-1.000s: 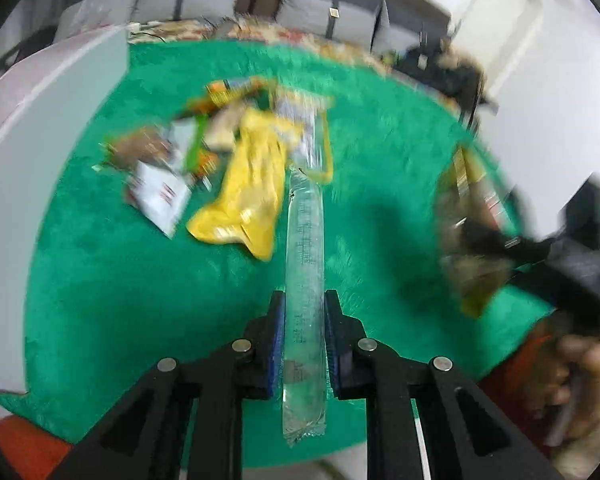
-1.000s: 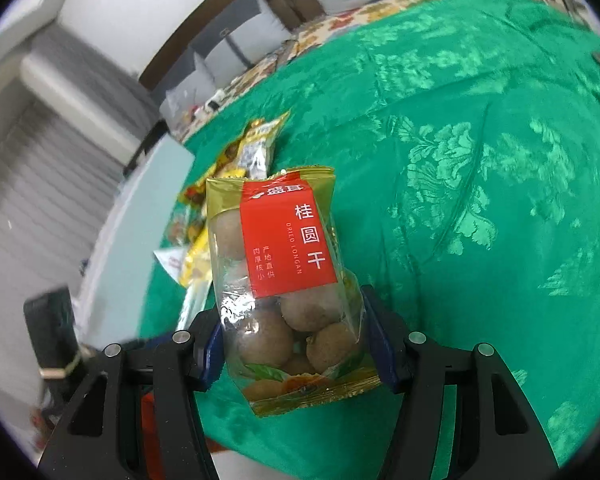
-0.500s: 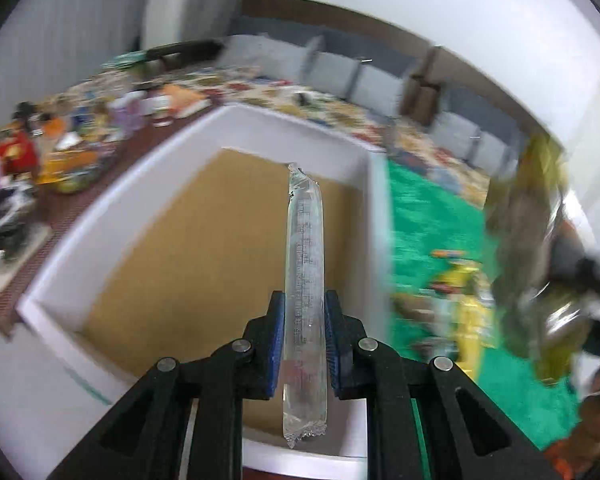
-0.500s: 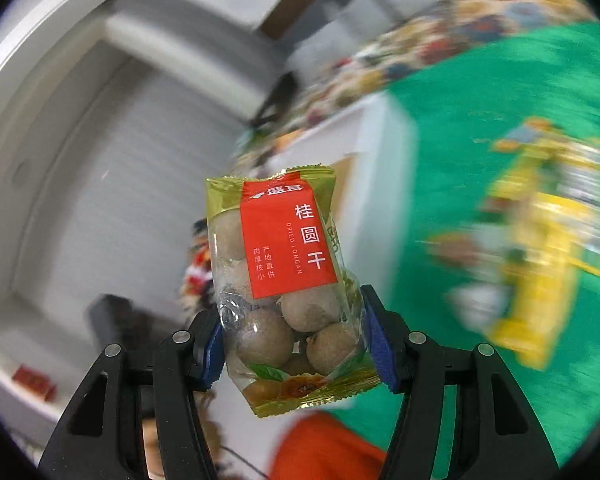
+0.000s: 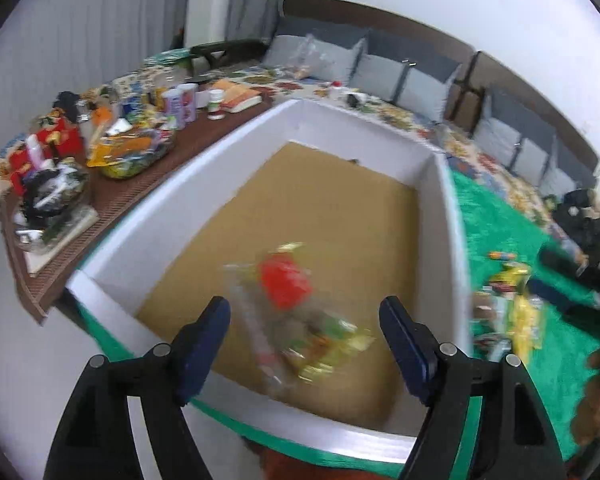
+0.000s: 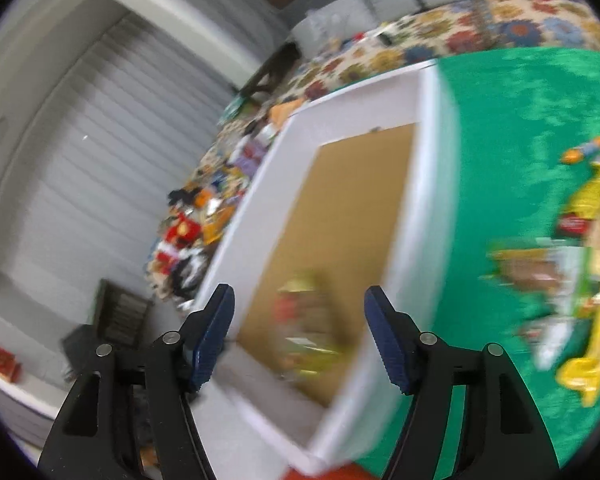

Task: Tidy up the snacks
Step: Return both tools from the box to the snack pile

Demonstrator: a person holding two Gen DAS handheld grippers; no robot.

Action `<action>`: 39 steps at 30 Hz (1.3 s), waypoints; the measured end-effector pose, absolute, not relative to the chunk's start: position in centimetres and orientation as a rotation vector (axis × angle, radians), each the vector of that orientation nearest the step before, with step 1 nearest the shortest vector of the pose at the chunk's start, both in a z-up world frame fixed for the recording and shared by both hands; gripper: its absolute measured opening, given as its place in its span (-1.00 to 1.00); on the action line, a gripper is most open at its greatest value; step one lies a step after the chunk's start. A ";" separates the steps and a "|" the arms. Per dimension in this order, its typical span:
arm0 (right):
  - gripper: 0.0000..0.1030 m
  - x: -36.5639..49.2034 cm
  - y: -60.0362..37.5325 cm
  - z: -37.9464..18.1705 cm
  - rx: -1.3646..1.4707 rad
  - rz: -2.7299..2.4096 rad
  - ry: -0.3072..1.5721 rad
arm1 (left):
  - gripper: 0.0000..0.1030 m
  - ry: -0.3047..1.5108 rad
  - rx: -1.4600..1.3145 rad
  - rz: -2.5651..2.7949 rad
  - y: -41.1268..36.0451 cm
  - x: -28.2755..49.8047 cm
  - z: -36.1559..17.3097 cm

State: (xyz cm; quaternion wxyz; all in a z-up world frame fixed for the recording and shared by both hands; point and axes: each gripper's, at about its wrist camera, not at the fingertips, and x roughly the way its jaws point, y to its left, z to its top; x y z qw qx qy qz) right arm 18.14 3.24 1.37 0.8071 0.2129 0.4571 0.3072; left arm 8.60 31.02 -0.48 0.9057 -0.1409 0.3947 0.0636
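Note:
A white box (image 5: 436, 184) with a brown cardboard floor stands on the green cloth; it also shows in the right wrist view (image 6: 420, 208). Inside it, blurred, lie the longan bag with the red label (image 5: 296, 300) and the clear tube packet (image 5: 256, 336). The bag shows in the right wrist view too (image 6: 308, 320). My left gripper (image 5: 304, 344) is open and empty above the box's near end. My right gripper (image 6: 296, 336) is open and empty above the same end. More snack packets (image 6: 580, 280) lie in a heap on the green cloth (image 6: 520, 128) to the right of the box.
A brown side table (image 5: 112, 200) left of the box is crowded with cans, jars and bags. Sofas with grey cushions (image 5: 400, 72) line the far wall. The right gripper's black body (image 5: 572, 276) shows at the right edge of the left wrist view.
Both grippers have opened. The clear tube packet left the left gripper and the longan bag left the right gripper; both now lie in the box.

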 end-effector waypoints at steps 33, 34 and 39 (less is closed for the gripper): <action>0.63 4.1 -22.5 -11.2 -0.005 0.108 0.935 | 0.71 0.996 -0.119 -0.191 3.1 7.1 -12.9; 0.67 4.1 -22.3 -11.3 -0.018 0.109 0.934 | 0.71 0.991 -0.103 -0.187 2.9 7.1 -13.0; 0.81 3.8 -21.7 -11.6 -0.055 0.119 0.917 | 0.81 0.984 -0.061 -0.170 2.0 7.2 -13.2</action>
